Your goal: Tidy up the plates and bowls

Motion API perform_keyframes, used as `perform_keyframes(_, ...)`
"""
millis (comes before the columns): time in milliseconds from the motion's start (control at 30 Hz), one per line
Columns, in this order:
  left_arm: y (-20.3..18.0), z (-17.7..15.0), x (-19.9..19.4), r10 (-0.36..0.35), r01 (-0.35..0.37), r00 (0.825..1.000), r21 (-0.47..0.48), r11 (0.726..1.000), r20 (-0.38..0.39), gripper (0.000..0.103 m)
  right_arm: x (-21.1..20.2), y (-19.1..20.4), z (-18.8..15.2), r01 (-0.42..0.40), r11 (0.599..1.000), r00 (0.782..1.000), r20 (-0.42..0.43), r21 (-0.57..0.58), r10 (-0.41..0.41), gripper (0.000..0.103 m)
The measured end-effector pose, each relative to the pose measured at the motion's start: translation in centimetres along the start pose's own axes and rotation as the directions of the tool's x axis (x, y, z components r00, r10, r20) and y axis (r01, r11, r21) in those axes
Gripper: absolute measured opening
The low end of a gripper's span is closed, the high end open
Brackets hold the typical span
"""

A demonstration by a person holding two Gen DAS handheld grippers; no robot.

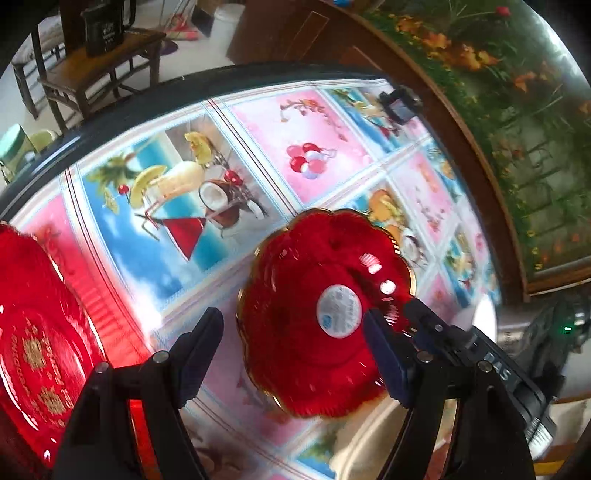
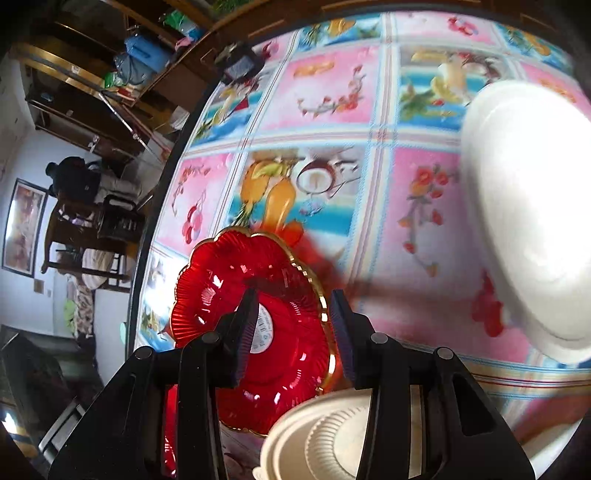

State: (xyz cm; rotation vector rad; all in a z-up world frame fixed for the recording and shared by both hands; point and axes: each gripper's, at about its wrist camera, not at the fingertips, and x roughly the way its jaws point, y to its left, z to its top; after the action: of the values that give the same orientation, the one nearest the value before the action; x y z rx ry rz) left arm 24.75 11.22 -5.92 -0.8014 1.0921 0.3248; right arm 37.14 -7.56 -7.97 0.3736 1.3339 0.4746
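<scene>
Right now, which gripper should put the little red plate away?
Right. The right gripper already grips the small red plate by its rim, lifted. The left gripper is open and empty.

Round table with dark rim point(image 1: 122, 98) under printed fruit-and-flower tablecloth point(image 1: 314, 147); small black device point(image 1: 399, 105) near its far edge; wooden side table point(image 1: 99, 70) carrying black jug point(image 1: 105, 27); floral wall picture point(image 1: 517, 110) beyond.

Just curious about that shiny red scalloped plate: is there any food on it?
No, the red scalloped plate is bare apart from a round white sticker at its centre.
</scene>
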Motion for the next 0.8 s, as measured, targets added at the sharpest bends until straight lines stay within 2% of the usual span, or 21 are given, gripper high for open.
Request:
perform_keyframes(200,-0.3,-0.1,2.1,0.043,-0.042,0.998,0.014,0.999,-0.052,0.078,1.7,-0.1,0.4,0.025,1.000,0.999,-0.042,-0.005,-0.025,0.040)
perform_keyframes(267,-0.3,-0.4,2.6,0.039,-0.036,0.997,0.035,0.999,-0.066,0.078,1.9,-0.3,0.4,0.000,1.000,0.999,-0.032,0.004,0.000,0.040)
perform_keyframes(333,-0.6,-0.6,2.5,0.039,-0.036,0.998,0.072,0.997,-0.047,0.075,1.8,-0.5,0.5,-0.009,1.000,1.000,-0.026,0.013,0.009,0.040)
perform_keyframes(400,-0.9,-0.9,2.5,0.041,-0.037,0.998,0.101,0.994,-0.039,0.067,1.8,-0.6,0.6,-0.012,1.000,1.000,-0.028,0.011,0.012,0.039)
perform_keyframes(467,-1.2,-1.1,2.5,0.076,-0.072,0.997,0.140,0.988,-0.028,0.061,1.7,-0.8,0.6,0.002,1.000,1.000,-0.025,0.014,-0.002,0.030)
perform_keyframes(533,-1.1,-1.3,2.3,0.096,-0.095,0.995,0.157,0.983,0.001,0.045,1.8,-0.8,0.6,0.034,0.999,0.999,-0.011,0.014,-0.033,0.014)
perform_keyframes(567,-1.0,-1.3,2.3,0.101,-0.102,0.995,0.161,0.982,0.009,0.037,1.8,-1.0,0.6,0.033,0.999,0.999,-0.005,0.019,-0.033,0.014)
perform_keyframes(633,-0.6,-1.4,2.1,0.107,-0.109,0.994,0.162,0.981,0.020,0.029,1.6,-1.4,0.6,0.022,0.999,1.000,0.008,0.036,-0.022,0.013)
perform_keyframes(800,-0.6,-1.8,1.2,0.098,-0.105,0.994,0.164,0.981,0.054,0.027,1.3,-1.2,0.4,0.038,0.999,0.998,0.041,0.037,-0.040,0.013)
